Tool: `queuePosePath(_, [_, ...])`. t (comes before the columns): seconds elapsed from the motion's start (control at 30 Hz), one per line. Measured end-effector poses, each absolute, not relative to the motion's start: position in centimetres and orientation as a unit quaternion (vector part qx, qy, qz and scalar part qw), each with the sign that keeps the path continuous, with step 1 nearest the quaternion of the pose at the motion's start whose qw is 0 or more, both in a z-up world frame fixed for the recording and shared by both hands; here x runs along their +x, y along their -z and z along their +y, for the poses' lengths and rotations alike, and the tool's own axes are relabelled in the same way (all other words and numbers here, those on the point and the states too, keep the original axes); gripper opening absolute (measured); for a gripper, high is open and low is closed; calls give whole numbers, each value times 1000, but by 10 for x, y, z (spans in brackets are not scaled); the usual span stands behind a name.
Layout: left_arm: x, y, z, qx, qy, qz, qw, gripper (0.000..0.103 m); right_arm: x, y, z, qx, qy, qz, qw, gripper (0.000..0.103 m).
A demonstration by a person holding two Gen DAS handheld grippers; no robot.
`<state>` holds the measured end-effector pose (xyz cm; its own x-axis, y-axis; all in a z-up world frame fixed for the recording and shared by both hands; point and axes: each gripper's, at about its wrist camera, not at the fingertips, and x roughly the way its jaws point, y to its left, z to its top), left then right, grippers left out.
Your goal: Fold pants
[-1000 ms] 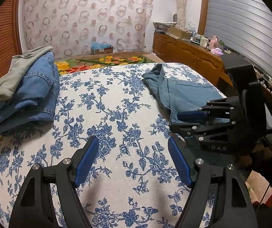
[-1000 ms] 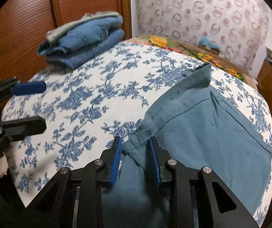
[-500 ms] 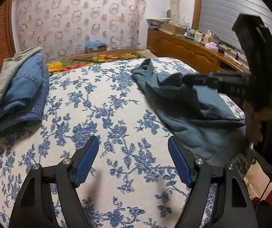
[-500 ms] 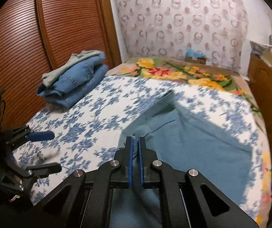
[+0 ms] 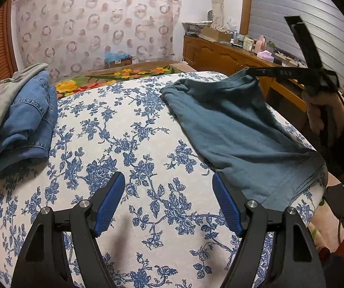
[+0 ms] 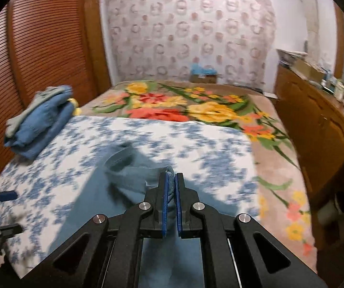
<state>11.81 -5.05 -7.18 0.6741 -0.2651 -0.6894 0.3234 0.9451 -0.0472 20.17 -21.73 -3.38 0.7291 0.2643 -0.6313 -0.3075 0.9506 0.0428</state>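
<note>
Teal pants [image 5: 239, 129] lie on the right side of a bed with a blue floral cover [image 5: 128, 148]. My right gripper [image 6: 171, 180] is shut on a bunched edge of the pants [image 6: 128, 175] and holds it up above the bed; it also shows in the left wrist view [image 5: 251, 72] at the upper right, with cloth hanging from it. My left gripper [image 5: 168, 192] is open and empty, low over the cover, its right finger [image 5: 224, 204] next to the pants' near hem.
A stack of folded jeans with a grey garment on top [image 5: 18, 120] sits at the bed's left edge by a wooden slatted wall [image 6: 40, 48]. A flowered blanket [image 6: 196, 110] covers the far end. A wooden dresser [image 5: 232, 55] with clutter stands to the right.
My right gripper has closed on the pants' edge and lifted it up and away, pulling the cloth off the bed. My left gripper stays open and has shifted slightly towards the pants.
</note>
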Motion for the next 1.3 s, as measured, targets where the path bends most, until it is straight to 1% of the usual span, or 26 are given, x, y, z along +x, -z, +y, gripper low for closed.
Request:
queuePosePath(0.17, [118,72,-50,40,162,369,914,76,214,44,-234,-25,-122,360,925,5])
queuePosePath(0.4, [117,74,-53,43,163,372,913,76,224,52,-237,-25,-84,370,925,5])
queuePosePath(0.53, [116,74,-54,43,164,373,912,76,228,53,-228,-45,-61,371,926,5])
queuePosePath(0.6, [116,74,-55,44,164,373,912,76,226,51,-226,-54,-41,367,928,12])
queuePosePath(0.63, [116,74,-56,45,165,374,912,76,226,51,-226,-50,-40,368,928,21])
queuePosePath(0.67, [116,74,-57,46,165,374,912,76,224,51,-227,-42,-46,369,927,26])
queuePosePath(0.77, [117,75,-60,47,168,375,910,76,219,52,-229,-27,-71,370,926,27])
queuePosePath(0.93, [117,78,-67,52,173,379,907,76,213,61,-227,-41,-98,383,917,30])
queuePosePath(1.2, [117,85,-76,63,179,388,902,76,228,79,-240,-28,-90,411,907,30])
queuePosePath(1.23, [117,86,-77,63,179,389,901,76,227,79,-242,-30,-88,408,908,19])
queuePosePath(1.27, [117,86,-76,62,179,390,901,76,227,77,-243,-35,-75,406,910,12])
queuePosePath(1.3, [117,86,-76,62,179,391,901,76,227,77,-246,-41,-52,405,912,12])
